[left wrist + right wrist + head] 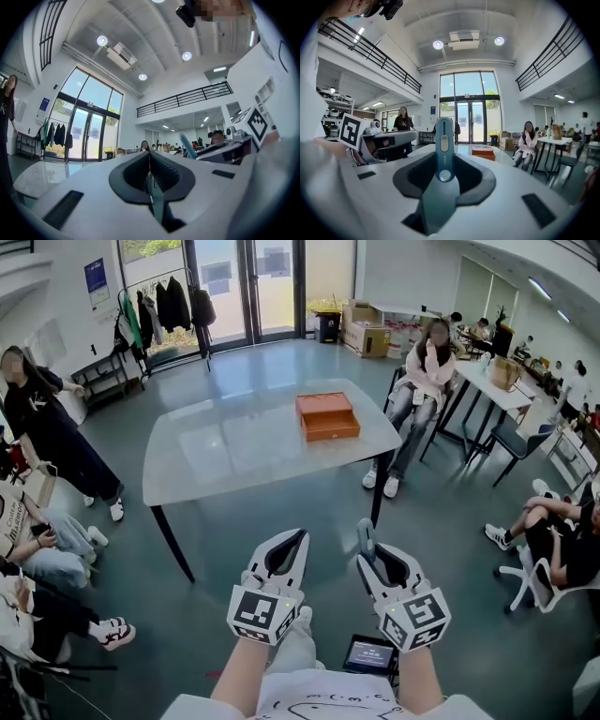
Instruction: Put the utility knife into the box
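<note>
Now the right gripper (377, 557) holds the utility knife (365, 538). Its two jaws squeeze the blue-green knife around its middle. The knife's round end sticks out past them and points toward the table (225, 446). In the right gripper view the knife (443, 140) stands straight up between the jaws, with a small slider on its front.

The left gripper (289, 542) holds nothing. In the left gripper view its jaws are pressed tight together with no gap between them.

Both grippers are side by side on the near side of the table, well apart from it, over the grey floor (281, 512).

The box (327, 416) is orange and flat. It sits on the table, toward the far right part of the top. The knife is not in the box; it is on the near side of the table, well apart from the box.

A person in pink (427, 371) sits just past the table's far right corner. A person in black (47, 432) stands to the left of the table. Glass doors (234, 287) are far behind the table, with dark coats (169, 306) hanging beside them.
</note>
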Demonstrator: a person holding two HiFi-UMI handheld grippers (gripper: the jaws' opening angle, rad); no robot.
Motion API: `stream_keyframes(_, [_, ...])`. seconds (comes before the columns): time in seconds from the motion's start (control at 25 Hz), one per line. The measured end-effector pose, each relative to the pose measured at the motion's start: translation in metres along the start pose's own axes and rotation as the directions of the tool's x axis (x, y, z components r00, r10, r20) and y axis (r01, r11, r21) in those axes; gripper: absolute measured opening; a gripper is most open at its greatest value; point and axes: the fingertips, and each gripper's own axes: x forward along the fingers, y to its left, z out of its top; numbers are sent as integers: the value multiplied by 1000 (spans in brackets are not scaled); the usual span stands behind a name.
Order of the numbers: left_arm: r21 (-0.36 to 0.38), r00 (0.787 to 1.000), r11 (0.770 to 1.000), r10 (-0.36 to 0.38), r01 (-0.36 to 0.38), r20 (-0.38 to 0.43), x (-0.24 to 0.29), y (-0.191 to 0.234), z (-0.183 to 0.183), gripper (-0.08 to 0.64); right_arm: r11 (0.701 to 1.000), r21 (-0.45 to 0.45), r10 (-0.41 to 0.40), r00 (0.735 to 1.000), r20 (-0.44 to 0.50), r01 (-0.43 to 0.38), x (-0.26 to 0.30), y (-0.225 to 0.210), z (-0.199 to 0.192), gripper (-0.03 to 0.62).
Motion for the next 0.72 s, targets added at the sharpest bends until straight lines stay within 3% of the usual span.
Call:
stream_keyframes(0.4, [-13,999,999,-34,34,11,80,40,-20,15,1000,-12,-6,1000,-18,6,67,-49,-5,133])
stream_keyframes(0.72, [-21,998,998,-57,57,12,152,97,-26,15,1000,-20,-13,999,-31,12,149,-89,12,133])
